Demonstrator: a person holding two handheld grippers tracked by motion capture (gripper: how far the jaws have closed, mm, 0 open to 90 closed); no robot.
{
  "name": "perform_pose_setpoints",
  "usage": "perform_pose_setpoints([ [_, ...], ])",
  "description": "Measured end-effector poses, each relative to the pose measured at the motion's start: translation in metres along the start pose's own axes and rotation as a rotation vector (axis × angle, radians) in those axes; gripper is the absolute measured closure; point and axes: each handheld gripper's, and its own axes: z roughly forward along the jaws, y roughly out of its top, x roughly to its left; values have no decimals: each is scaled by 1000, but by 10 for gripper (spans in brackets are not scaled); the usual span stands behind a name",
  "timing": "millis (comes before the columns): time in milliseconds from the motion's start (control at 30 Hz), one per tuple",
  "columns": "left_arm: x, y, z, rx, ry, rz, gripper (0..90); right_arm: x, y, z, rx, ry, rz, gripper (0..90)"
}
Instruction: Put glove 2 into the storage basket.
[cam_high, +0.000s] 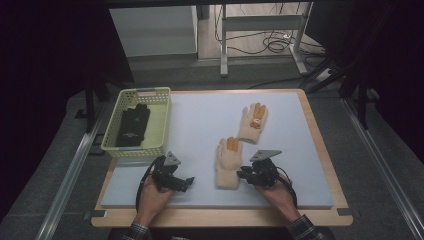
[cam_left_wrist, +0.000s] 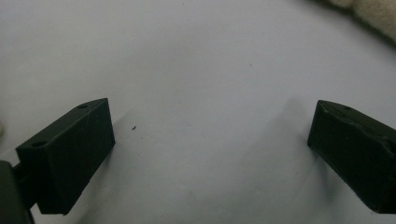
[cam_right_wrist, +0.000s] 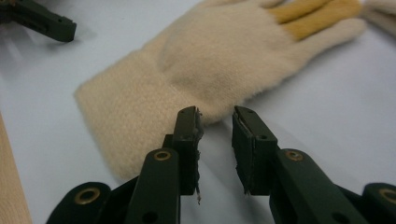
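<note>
Resting your right gripper (cam_right_wrist: 217, 121) beside the cream knitted glove's (cam_right_wrist: 187, 70) cuff, jaws narrowly parted, seemingly pinching nothing; left gripper (cam_left_wrist: 210, 140) jaws spread.

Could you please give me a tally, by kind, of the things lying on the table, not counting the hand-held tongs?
Cream gloves with orange fingers: 2, the near glove and the far glove.
Black gloves: 1 black bundle in the basket; whether one glove or a pair cannot be told.
Yellow-green baskets: 1.
Total: 4.
</note>
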Motion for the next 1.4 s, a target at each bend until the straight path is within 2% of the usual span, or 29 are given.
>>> perform_pose_setpoints([
  [100,0,0,0,0,0,0,7,-1,2,-3,-16,-20,-22,669],
  [167,0,0,0,1,-1,0,7,-9,5,-8,-32,-47,-21,641],
  [300,0,0,0,1,-1,0,7,-35,11,-16,-50,-105,23,591],
  [500,0,0,0,1,-1,0,7,-71,21,-16,-67,-176,88,528],
  [700,0,0,0,2,-1,0,7,-90,36,-13,-95,-222,105,468],
  [867,0,0,0,1,-1,0,7,-108,52,-7,-92,-271,116,454],
  [1067,0,0,0,3,-2,2,7,-124,66,4,-96,-305,130,454],
  [1200,0,0,0,3,-2,2,6,-132,73,15,-91,-313,142,448],
  [1400,1,0,0,6,-2,5,6,-142,80,30,-72,-340,148,386],
])
